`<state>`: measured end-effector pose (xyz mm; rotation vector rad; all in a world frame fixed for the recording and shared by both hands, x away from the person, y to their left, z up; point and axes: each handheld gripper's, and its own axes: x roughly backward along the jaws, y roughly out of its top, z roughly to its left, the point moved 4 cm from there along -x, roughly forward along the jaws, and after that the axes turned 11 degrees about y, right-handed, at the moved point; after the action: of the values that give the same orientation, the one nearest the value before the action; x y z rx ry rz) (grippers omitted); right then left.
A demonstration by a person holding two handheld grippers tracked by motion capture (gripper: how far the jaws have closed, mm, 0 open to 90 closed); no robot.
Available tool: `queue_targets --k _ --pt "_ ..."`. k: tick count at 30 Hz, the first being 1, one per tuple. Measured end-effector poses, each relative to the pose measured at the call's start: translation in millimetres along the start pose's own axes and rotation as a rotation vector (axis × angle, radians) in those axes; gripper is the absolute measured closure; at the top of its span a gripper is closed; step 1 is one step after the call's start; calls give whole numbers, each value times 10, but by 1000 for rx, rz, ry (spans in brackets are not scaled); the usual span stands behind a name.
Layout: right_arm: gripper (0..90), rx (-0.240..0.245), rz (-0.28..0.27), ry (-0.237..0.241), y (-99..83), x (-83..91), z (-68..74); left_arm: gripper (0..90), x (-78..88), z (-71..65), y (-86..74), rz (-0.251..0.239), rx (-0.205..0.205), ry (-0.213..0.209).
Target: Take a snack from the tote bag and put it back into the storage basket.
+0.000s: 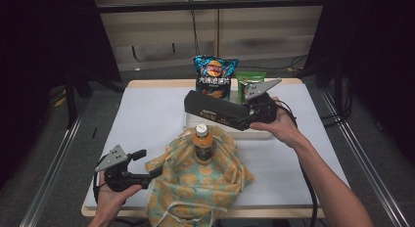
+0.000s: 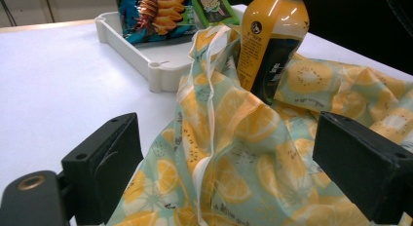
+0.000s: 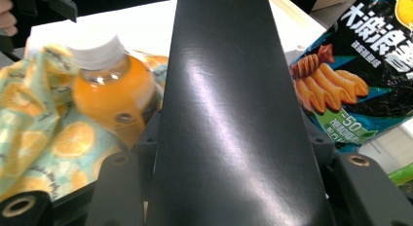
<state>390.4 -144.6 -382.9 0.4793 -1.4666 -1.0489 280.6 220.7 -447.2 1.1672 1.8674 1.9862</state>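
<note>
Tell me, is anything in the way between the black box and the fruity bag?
Yes. The orange juice bottle stands upright in the bag, right below the near end of the black box held by the right tool. The box would have to go in beside it.

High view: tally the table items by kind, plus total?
Snack bags: 2, blue crinkly chip bag, green snack packet
Orange juice bottle: 1
Long black box: 1
Lemon-print cloth bag: 1
White plastic tray: 1
Total: 6

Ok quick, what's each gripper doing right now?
Left gripper: open, jaws either side of the fruit-print bag's edge.
Right gripper: closed on a long black box.
</note>
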Motion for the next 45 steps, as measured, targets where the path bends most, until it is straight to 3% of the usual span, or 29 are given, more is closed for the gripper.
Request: queue_targets --k 6,13,20,26,30,45 --pt "447 -23 14 -8 -101 -75 -180 102 -1 9 -2 8 -3 18" --pt "447 -52 49 -8 -257 -172 -379 106 -12 -7 -3 8 -8 3" --pt "447 -47 111 -34 -347 -248 -468 106 7 5 -1 7 -3 18" --pt "448 -47 123 -48 -406 -232 -556 106 1 -8 -8 7 -13 0" --pt "448 -36 140 -56 -427 -271 -623 107 2 -17 -5 6 -19 10" --pt "447 -39 164 -30 -534 -512 -754 107 -13 15 -11 6 -17 10"
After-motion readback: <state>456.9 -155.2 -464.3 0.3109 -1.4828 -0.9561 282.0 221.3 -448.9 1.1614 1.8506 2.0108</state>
